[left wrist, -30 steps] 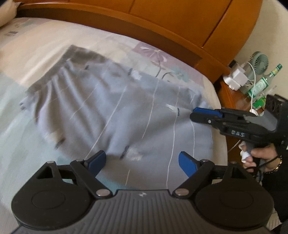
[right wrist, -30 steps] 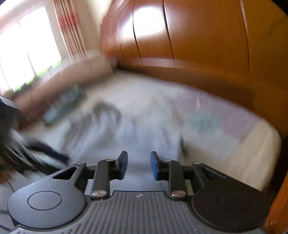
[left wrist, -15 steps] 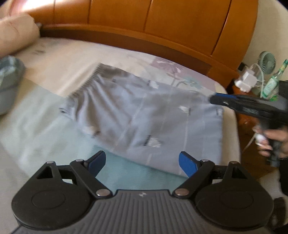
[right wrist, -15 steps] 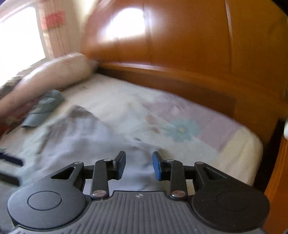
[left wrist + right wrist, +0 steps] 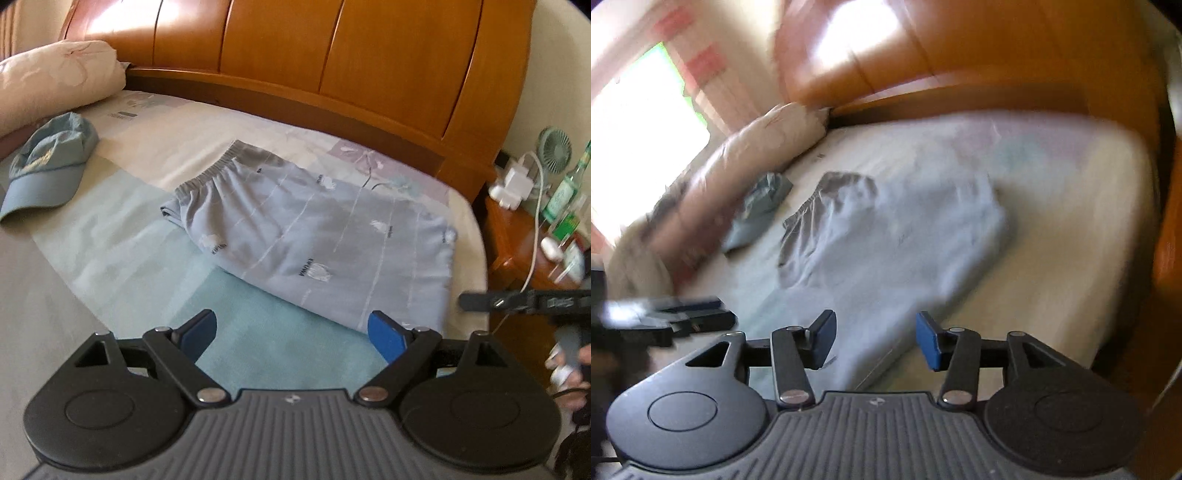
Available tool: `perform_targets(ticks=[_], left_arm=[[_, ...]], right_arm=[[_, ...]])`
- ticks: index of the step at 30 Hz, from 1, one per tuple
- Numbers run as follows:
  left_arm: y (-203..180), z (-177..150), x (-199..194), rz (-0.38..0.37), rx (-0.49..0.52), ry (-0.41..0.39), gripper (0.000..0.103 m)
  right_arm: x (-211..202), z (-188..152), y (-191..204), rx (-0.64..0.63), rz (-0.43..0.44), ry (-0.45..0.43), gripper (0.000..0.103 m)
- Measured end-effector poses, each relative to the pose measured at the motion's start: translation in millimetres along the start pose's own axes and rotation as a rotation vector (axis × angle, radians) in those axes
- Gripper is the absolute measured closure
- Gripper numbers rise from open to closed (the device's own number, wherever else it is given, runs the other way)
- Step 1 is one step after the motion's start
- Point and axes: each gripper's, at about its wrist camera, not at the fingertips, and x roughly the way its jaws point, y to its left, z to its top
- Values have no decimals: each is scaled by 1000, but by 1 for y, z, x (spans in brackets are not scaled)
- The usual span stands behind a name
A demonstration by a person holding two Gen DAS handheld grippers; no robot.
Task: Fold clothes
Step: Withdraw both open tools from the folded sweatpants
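The grey patterned shorts (image 5: 314,240) lie on the bed (image 5: 110,236) folded in half, one leg laid over the other, the elastic waistband at the far left end and the hem at the right, near the bed's edge; the fabric sits flat with no loose corner sticking up, so that first fold looks done. Neither tool holds any cloth; the left gripper (image 5: 291,332) hangs with its jaws wide apart and nothing between them, the shorts ahead of the jaws and a little to their right, apart from both pads. The right gripper (image 5: 875,338) has its jaws partly apart, having just been opening, and they too are empty; in its blurred view the near edge of the shorts (image 5: 886,236) lies just ahead of and below the jaws, though whether cloth touches a pad I cannot tell. In the left wrist view the right tool shows as a dark bar beyond the hem, off the right jaw.

What remains is a judgement: the piece may yet take a further fold across its length (waistband brought towards hem) to make a compact packet, or it may count as finished. A blue cap (image 5: 48,170) rests well off to the left of the jaws beside a pillow (image 5: 55,77); no other garment awaiting folding is visible in either view.
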Motion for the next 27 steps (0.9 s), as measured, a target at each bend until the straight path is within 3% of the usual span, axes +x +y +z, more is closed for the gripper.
perform_targets(ticks=[4,10,16,17,18,19,27], left_arm=[[-1,-5,-5,-17,-42,-18,14],[0,-13,-16,-33,-71,-35,14],[5,-24,-26,-46,-102,-47,14],[6,-25,-28,-47,-109,-49,14],[7,-26,-29,-48,-116,-51,14],[8,-28,-31,-49,-122,-54,14],[16,-37,-51,-28,-144,-83,14]], right_arm=[[15,-8,-18,180,43,10,50],[30,-5,-20,299,83,-8,46],[27,-32,-15,331,144,26,47],[28,-32,-12,318,133,33,52],[30,-32,-10,303,121,42,74],[31,-33,-7,274,85,49,90],[23,-37,10,221,79,62,93]])
